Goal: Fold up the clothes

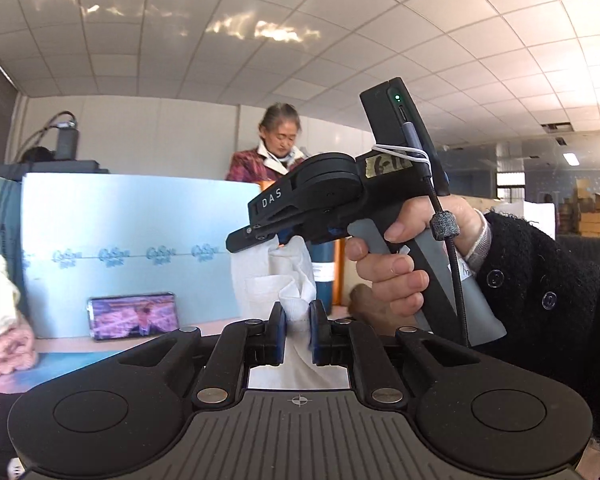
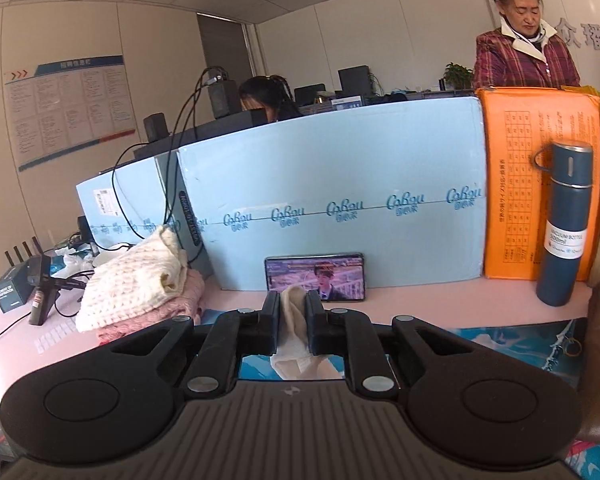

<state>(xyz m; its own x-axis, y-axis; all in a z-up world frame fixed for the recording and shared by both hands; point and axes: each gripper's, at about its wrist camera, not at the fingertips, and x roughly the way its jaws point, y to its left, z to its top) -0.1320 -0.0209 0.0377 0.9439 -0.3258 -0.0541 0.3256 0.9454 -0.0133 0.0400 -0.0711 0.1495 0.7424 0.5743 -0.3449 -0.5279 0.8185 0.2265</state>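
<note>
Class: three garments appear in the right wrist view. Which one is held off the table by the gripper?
The white cloth, pinched in the right gripper. The cream knit sweater and the pink garment beneath it lie stacked on the table at left.

Phone [image 2: 315, 277], flask [image 2: 565, 224] against foam panel [image 2: 340, 184]

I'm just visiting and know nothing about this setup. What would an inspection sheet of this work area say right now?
Surface: pink table with a blue patterned mat.
Job's things: white cloth held up off the table; folded cream and pink knitwear pile at left.
Clutter: phone playing video, blue flask, small black devices.
Grippers: left tool and right tool both shut on the cloth.
Cables: black leads draped over the blue partition.
Surroundings: office; one person standing, one seated behind the partition.
</note>
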